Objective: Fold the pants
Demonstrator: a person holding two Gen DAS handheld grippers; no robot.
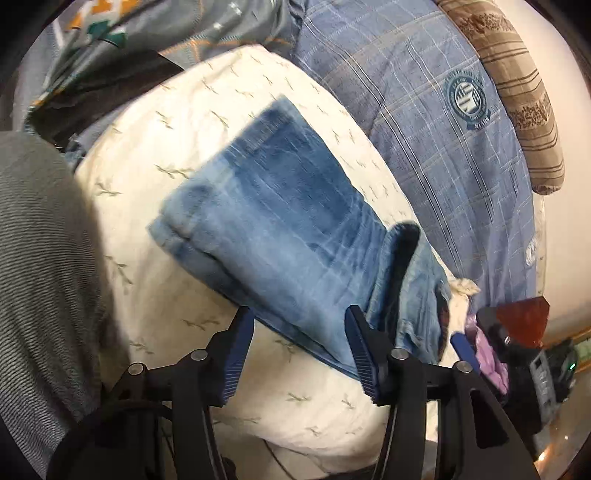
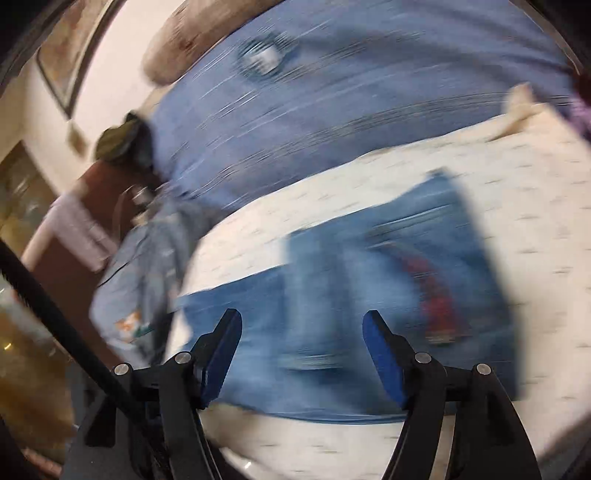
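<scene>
Folded blue jeans (image 1: 288, 221) lie on a cream sheet with small leaf prints (image 1: 207, 110). My left gripper (image 1: 299, 317) is open, its jaws wide apart, at the near edge of the jeans with nothing held. In the right wrist view, which is blurred by motion, the jeans (image 2: 351, 295) lie on the same cream sheet (image 2: 517, 192), with a red patch showing on them. My right gripper (image 2: 303, 325) is open and empty, just above the near part of the jeans. The right gripper also shows at the left wrist view's right edge (image 1: 480, 347).
A blue plaid bedspread (image 1: 424, 110) covers the bed beyond the cream sheet, with a brown striped pillow (image 1: 517, 92) by the wall. A patterned grey cloth (image 1: 147, 33) and dark items lie at far left. The person's grey sleeve (image 1: 40, 258) is at left. A dark wooden cabinet (image 2: 66, 258) stands beside the bed.
</scene>
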